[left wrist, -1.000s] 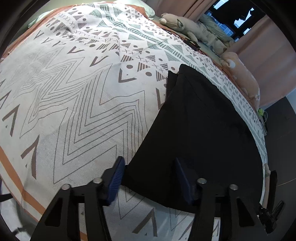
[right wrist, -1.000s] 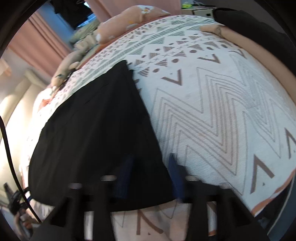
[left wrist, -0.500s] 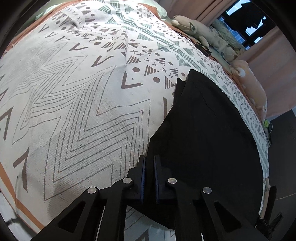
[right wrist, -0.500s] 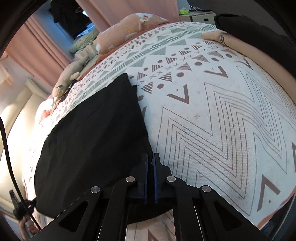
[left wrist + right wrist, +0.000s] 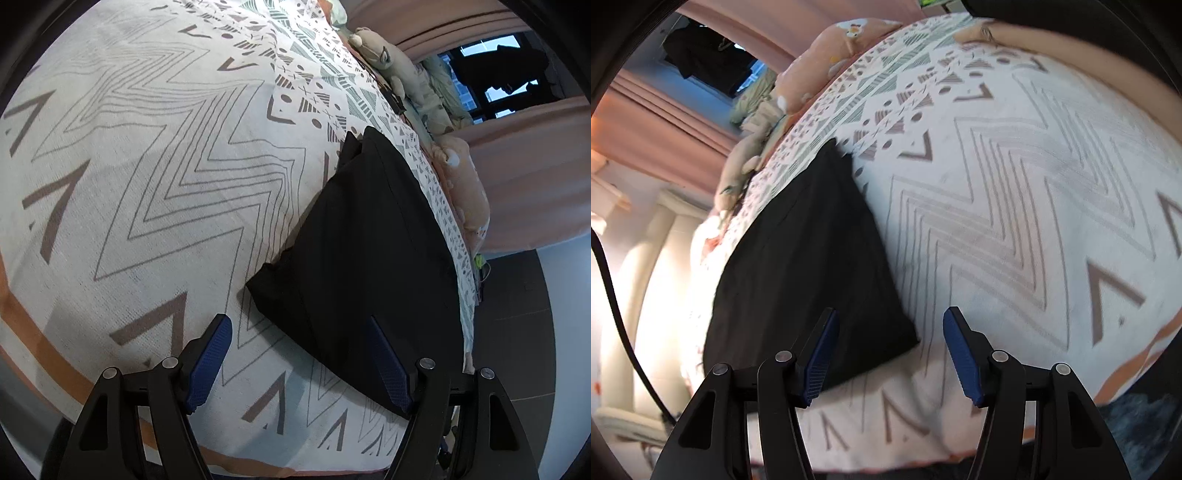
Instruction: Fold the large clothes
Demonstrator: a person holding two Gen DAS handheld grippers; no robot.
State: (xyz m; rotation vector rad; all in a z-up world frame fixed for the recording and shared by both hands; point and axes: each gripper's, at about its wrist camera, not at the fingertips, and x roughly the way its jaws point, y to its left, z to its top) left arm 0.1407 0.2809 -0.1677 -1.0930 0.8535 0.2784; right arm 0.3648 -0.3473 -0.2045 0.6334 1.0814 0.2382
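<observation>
Both claws stand with their jaws spread wide and nothing between them. Seen from its own camera, the left claw hangs just above the near edge of the bed, its blue pads well apart — the right-hand pad sits over the near edge of the black garment, though contact cannot be judged. The right claw is likewise apart, its left pad over the garment's near edge and its right pad over bare bedspread.

That garment lies folded flat on the bedspread, a white cover with grey zigzags and triangles and an orange border stripe. Its near corner bulges up slightly. Stuffed toys line the far side of the bed beside pink curtains — a dark window shows between them.
</observation>
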